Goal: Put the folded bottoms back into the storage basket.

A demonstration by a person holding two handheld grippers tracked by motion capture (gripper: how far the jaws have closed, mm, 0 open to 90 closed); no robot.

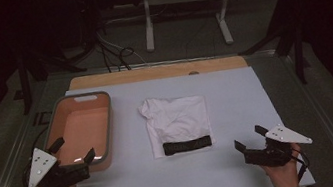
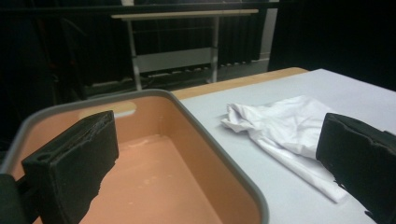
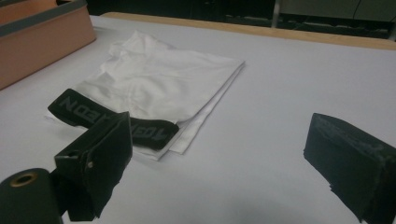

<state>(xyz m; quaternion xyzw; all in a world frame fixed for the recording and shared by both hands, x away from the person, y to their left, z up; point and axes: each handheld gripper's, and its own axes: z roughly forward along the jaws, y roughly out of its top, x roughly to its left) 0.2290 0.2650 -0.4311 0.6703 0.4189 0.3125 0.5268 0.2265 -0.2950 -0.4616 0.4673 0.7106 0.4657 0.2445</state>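
The folded white garment (image 1: 177, 118) lies flat near the middle of the table (image 1: 246, 162), on the pale sheet that covers it. A black waistband (image 1: 187, 145) with grey lettering runs along its near edge, and its far left corner is crumpled and turned up. To its left, apart from it, stands an orange tub (image 1: 108, 133) with a grey rim, set near the table's left edge.

The left claw (image 1: 73, 149) hovers at the tub's near end, its two black jaws spread wide with nothing between them; in the left gripper view one jaw stands over the tub's inside and the other over the sheet beside the garment. The right claw (image 1: 250, 137) is low over the table's near right part, well apart from the garment, and points toward it. Its jaws too stand wide apart and grip nothing; in the right gripper view the waistband shows just past the left jaw.
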